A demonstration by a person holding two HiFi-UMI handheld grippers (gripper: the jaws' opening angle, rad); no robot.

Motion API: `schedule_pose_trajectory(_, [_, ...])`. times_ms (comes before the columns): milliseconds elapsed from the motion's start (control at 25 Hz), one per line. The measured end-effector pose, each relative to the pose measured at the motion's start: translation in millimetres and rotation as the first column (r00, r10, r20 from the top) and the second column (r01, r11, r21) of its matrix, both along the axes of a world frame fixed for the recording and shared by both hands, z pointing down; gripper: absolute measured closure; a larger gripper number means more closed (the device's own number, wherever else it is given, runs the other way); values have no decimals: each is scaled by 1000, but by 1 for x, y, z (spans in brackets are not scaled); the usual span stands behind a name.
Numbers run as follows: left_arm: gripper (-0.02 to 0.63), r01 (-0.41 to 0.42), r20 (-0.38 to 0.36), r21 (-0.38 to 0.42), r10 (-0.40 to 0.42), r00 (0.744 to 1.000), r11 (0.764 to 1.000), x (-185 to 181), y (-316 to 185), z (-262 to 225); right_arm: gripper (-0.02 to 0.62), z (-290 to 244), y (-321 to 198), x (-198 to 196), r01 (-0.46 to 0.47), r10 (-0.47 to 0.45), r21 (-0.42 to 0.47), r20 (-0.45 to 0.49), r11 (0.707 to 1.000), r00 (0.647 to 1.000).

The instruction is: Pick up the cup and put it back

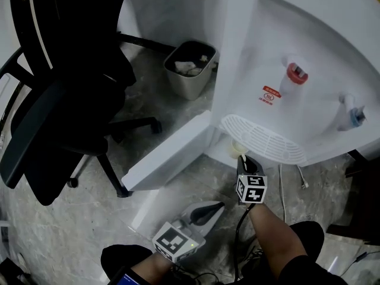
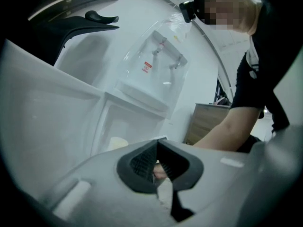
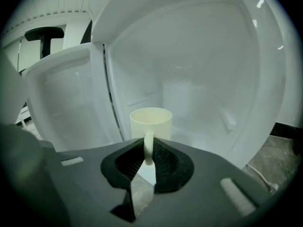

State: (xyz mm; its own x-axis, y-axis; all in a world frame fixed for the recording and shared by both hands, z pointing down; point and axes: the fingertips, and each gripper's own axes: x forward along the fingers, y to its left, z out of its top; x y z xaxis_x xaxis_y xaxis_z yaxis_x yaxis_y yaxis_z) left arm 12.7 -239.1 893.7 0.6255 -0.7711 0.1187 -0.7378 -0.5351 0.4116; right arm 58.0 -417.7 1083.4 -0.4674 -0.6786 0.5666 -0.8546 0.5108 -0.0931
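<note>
Cup [image 3: 150, 122] handle between right tongs [image 3: 148, 144]

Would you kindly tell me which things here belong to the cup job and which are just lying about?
Job:
cup
right hand-held gripper, closed on its handle
open dispenser cabinet holding it

Lying about:
office chair
waste bin
left hand-held gripper, shut

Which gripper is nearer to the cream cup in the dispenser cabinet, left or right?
Right. The right gripper has its fingers closed on the handle of the cup inside the cabinet. The left gripper is farther back, above the floor outside the cabinet, not touching it.
</note>
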Motion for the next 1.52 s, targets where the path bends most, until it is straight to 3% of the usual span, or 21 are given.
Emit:
schedule_pose_trajectory(160, [601, 76, -16, -52, -77, 997, 996, -9, 6, -13, 548, -24, 27, -5, 63, -62, -25, 18, 998, 998])
schedule_pose_trajectory(280, [601, 94, 58, -63, -90, 994, 994, -10, 19, -38, 548, -56, 50, -8, 120, -119, -49, 26, 992, 993])
schedule_pose_trajectory(360, [601, 151, 99, -46, -146, 984, 987, -18, 27, -56, 548, -85, 71, -8, 168, -167, -72, 30, 983, 986])
schedule_pose_trajectory(520, [601, 284, 85, -130, -275, 958, 950, -41, 63, -92, 548, -164, 120, -3, 304, -303, -117, 23, 945, 953])
schedule_pose_trajectory(680, [601, 278, 168, -164, -251, 953, 947, -61, 110, -125, 546, -251, 153, -3, 393, -392, -119, 40, 912, 919])
schedule_pose_trajectory(840, [601, 369, 202, -274, -322, 925, 888, -68, 167, -180, 546, -338, 179, -6, 455, -449, -119, 76, 883, 890])
schedule_pose_trajectory(960, [601, 407, 220, -341, -349, 911, 847, -71, 203, -230, 546, -406, 192, -20, 465, -452, -86, 135, 881, 882])
schedule_pose_trajectory(1080, [601, 420, 215, -374, -363, 907, 827, -78, 225, -284, 546, -483, 199, -34, 468, -458, -19, 176, 883, 871])
schedule_pose_trajectory(1160, [601, 420, 206, -345, -369, 906, 839, -89, 231, -320, 546, -534, 202, -41, 444, -441, 29, 197, 895, 876])
schedule_pose_trajectory(1280, [601, 389, 183, -272, -350, 919, 880, -106, 230, -378, 546, -604, 211, -41, 370, -383, 99, 220, 924, 897])
schedule_pose_trajectory(1520, [601, 321, 161, -163, -296, 941, 933, -147, 240, -479, 546, -712, 264, -10, 109, -151, 150, 309, 983, 939])
